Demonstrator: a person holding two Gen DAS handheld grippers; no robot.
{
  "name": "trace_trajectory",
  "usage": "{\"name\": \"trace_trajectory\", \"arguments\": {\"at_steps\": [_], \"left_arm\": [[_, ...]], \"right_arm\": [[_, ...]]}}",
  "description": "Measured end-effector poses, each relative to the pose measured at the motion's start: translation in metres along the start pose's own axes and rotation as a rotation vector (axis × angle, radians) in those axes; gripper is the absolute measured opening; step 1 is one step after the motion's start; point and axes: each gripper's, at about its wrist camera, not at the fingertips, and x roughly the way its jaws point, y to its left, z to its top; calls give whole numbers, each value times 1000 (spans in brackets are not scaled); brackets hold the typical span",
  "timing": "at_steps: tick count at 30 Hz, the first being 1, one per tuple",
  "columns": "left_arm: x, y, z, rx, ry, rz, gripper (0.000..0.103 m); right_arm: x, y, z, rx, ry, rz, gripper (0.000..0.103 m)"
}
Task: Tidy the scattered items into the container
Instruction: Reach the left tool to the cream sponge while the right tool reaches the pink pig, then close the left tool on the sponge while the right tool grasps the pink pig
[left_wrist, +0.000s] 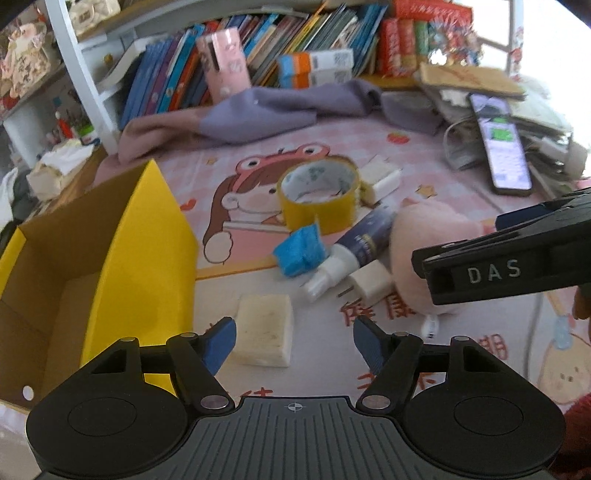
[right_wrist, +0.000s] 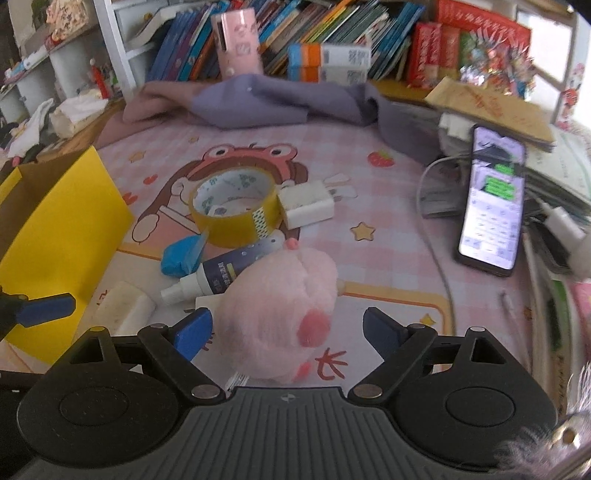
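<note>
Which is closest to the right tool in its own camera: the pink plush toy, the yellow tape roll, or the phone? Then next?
1. Pink plush toy, right between the open right tool's fingers.
2. Yellow tape roll, farther ahead, slightly left.
3. Phone, far off to the right, by the paper pile.

phone (right_wrist: 491, 206) lit, right | purple cloth (left_wrist: 266, 107) (crumpled) before books (left_wrist: 229, 48) | cartoon mat (right_wrist: 388, 236)

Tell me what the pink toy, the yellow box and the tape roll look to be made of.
Pink toy: soft plush, fuzzy nap.
Yellow box: likely cardboard, brown matte inside, smooth yellow outside.
Tape roll: glossy, translucent yellow plastic film on a printed, probably paper core.
</note>
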Motion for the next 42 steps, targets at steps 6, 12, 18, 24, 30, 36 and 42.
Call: {"name": "trace_trajectory", "arguments": {"at_steps": [6, 12, 18, 24, 30, 36, 42], "left_arm": [[27, 8, 7, -52, 68, 41, 70], [47, 12, 9, -99, 120, 28, 70], [52, 12, 7, -132, 141, 28, 65], [53, 17, 9, -175, 139, 40, 47], [49, 22, 8, -210, 124, 37, 37], [34, 24, 5, -266, 79, 29, 36], [11, 22, 8, -278, 20, -19, 35]], "right_arm": [[24, -7, 6, 1, 55, 47, 90], [35, -12, 7, 5, 81, 81, 90], [44, -20, 7, 30, 116, 112, 83], [42, -26, 6, 51, 108, 131, 66], [32, -34, 4, 65, 77, 134, 65], [23, -35, 1, 65, 44, 138, 64], [12, -36, -2, 78, 13, 124, 65]]}}
